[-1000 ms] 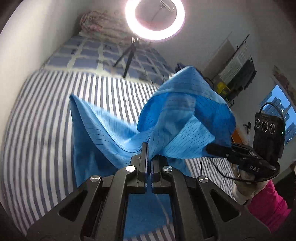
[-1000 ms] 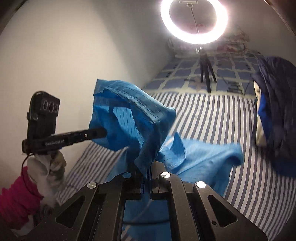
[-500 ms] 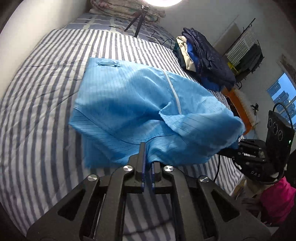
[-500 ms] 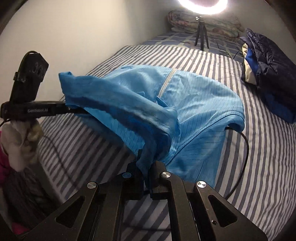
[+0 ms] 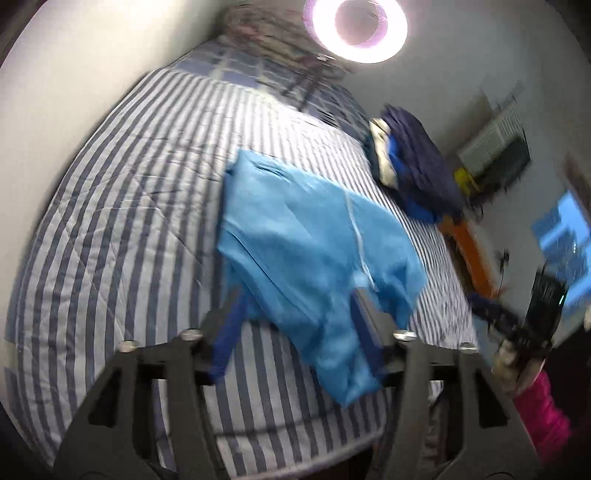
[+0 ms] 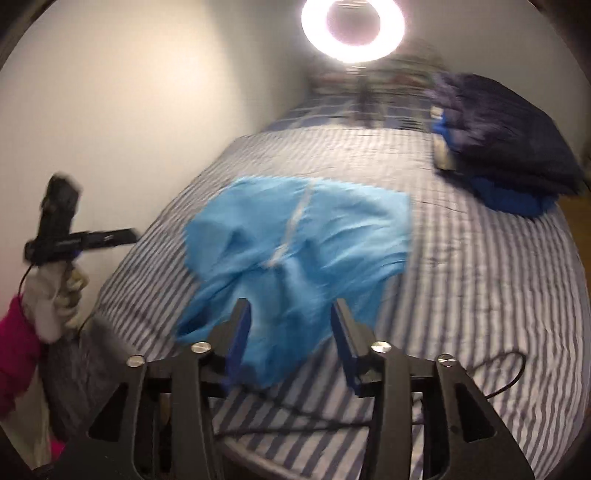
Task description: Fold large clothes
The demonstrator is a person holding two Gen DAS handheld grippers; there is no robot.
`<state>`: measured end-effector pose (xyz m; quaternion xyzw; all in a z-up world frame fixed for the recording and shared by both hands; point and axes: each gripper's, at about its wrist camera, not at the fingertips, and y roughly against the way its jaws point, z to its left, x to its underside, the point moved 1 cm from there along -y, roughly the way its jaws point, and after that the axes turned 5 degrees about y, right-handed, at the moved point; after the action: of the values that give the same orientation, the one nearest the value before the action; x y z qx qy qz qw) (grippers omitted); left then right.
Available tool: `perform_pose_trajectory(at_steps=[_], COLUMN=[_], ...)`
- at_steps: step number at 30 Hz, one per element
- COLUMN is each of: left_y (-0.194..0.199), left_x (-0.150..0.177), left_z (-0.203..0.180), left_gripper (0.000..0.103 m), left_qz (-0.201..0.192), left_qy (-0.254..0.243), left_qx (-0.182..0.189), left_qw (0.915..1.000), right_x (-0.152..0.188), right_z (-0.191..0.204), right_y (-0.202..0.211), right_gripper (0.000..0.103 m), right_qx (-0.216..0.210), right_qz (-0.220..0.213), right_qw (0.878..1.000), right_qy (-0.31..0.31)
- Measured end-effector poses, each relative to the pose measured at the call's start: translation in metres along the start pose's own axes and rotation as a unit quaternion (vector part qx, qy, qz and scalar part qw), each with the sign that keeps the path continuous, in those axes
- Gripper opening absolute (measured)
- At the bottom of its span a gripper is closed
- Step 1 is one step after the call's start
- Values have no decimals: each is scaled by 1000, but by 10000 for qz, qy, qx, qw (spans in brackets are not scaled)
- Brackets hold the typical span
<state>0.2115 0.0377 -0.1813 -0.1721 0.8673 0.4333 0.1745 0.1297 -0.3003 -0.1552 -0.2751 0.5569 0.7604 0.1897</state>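
A: What did the two views show of the left hand-held gripper?

B: Its jaws stood spread wide, pinching nothing. The garment lay on the bed just ahead of it, and the near hem showed between the two fingers. Whether the cloth touched them could not be told through the blur.

A: And the right hand-held gripper?

B: Also spread, with nothing held. The garment lay just in front, crumpled, its near edge showing between the fingers. A pale zip line ran along the middle of the cloth, away from the gripper.

A: Where was each gripper relative to the other?

B: From the left wrist, the right gripper appeared far to the right, gripped by a gloved hand with a pink sleeve. From the right wrist, the left gripper appeared far to the left, near the wall.

A: What else lay beyond the grippers?

B: A dark clothes pile sat on the bed ahead and to the right, well apart from the garment. A ring light glowed at the far end. A black cable lay on the bed right of the right gripper.
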Motion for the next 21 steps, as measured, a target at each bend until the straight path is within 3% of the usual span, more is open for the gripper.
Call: perform_pose_trajectory(at_steps=[3, 6, 10, 12, 14, 15, 18, 21], left_y=[-24, -49, -68, -78, -88, -91, -96, -73], left_x=[-21, -29, -29, -30, -31, -30, -26, -18], left_z=[31, 58, 68, 64, 60, 59, 59, 46], left_gripper=[62, 62, 61, 35, 30, 30, 30, 30], left_qz=[60, 284, 353, 408, 412, 376, 408, 117], left_qy=[641, 1302, 1362, 1266, 1082, 969, 851, 744], left_qx=[-127, 11, -50, -125, -437, -650, -972, -897], left_qw=[9978, 9911, 9900, 9910, 9923, 9925, 9908, 9931], right_x=[-5, -4, -5, -7, -11, -13, -12, -14], right_z=[-32, -62, -88, -96, -96, -92, -84, -70], right_y=[-26, -53, -77, -84, -91, -97, -114, -93], right_gripper=[49, 49, 49, 48, 21, 9, 9, 10], right_qx=[-1, -25, -196, -365, -342, -114, 606, 990], right_qz=[171, 315, 240, 158, 167, 311, 841, 723], right_qw=[9974, 9901, 9762, 9695, 9717, 9765, 9834, 9869], right_qy=[-694, -1367, -2148, -2419, -2333, -2131, -1490, -1052])
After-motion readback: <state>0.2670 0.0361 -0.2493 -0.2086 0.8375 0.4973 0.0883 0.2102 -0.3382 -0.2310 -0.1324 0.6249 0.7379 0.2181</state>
